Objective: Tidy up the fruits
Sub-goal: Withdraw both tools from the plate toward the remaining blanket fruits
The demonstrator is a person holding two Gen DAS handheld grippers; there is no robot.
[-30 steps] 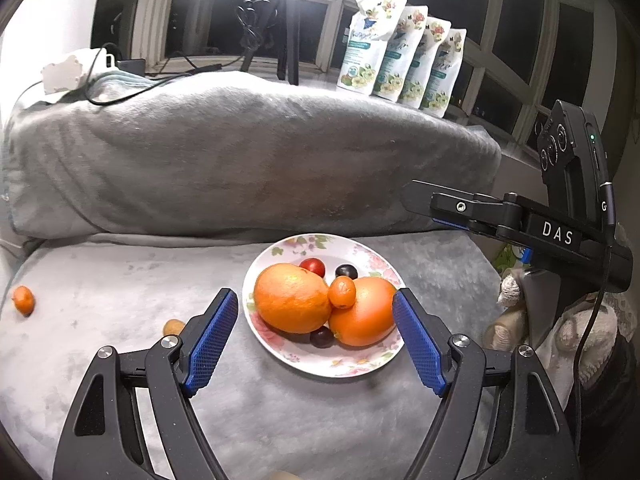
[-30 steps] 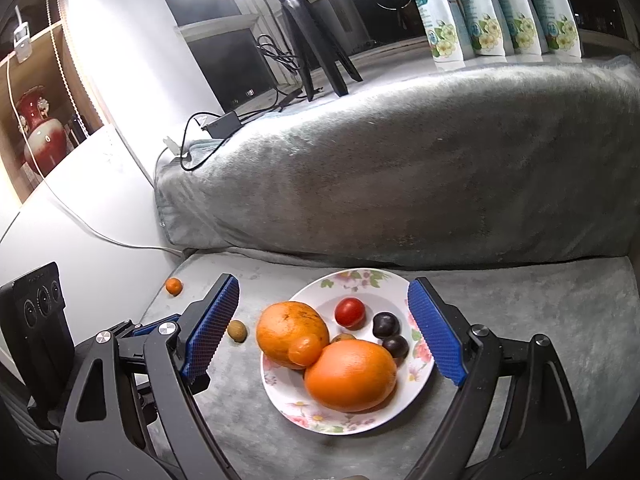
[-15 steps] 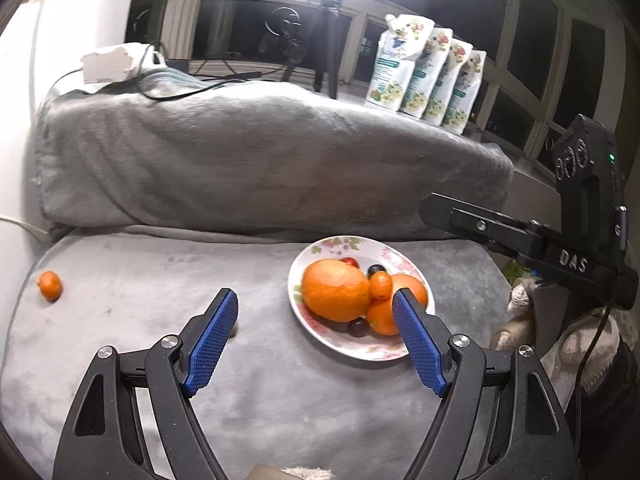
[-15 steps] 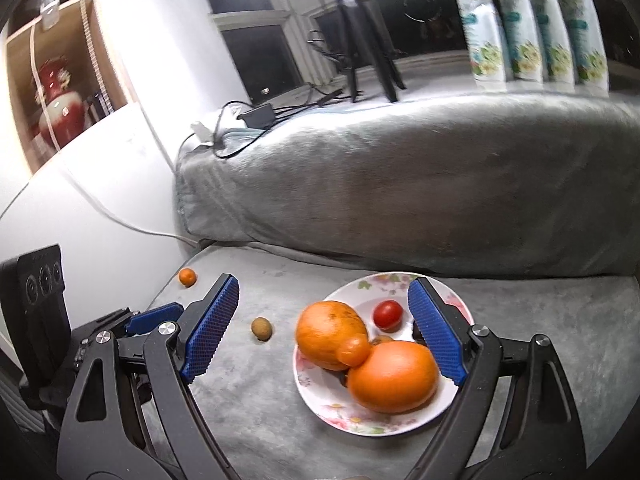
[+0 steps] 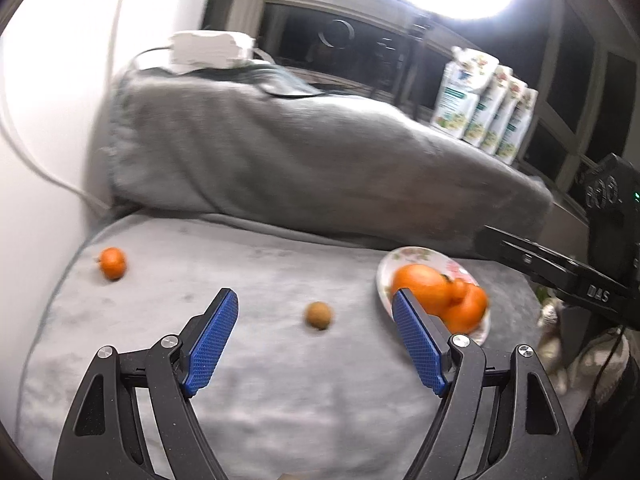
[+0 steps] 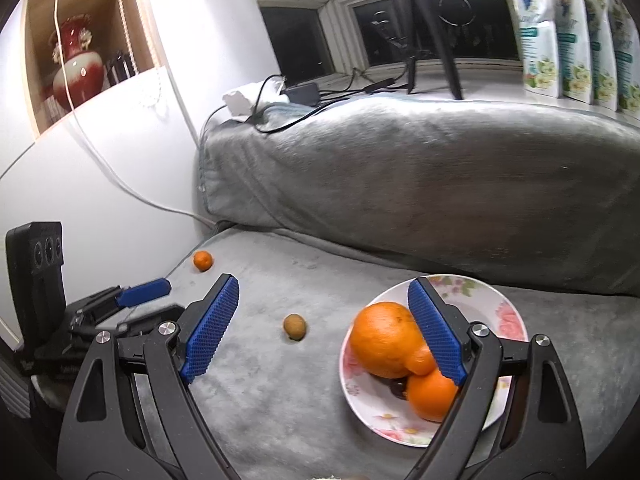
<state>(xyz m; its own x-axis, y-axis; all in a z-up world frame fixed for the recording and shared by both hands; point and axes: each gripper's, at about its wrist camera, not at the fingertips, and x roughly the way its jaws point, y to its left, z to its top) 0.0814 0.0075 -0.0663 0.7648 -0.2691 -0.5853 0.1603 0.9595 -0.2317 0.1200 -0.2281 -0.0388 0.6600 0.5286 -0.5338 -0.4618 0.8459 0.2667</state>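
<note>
A flowered plate on the grey blanket holds two big oranges, a small orange fruit and dark small fruits. A small brown fruit lies loose left of the plate. A small tangerine lies further left near the wall. My left gripper is open and empty, with the brown fruit just beyond its fingertips. My right gripper is open and empty, the brown fruit framed between its fingers. The left gripper shows at the right view's lower left.
A big grey cushion rises behind the flat blanket. On the sill stand a tripod, cables, a white adapter and several pouches. A white wall with a cord borders the left. The right gripper's body juts in.
Both grippers swung left, away from the plate. The plate slid to the right in both views, and the brown fruit and tangerine came toward the middle. Both stayed open.
</note>
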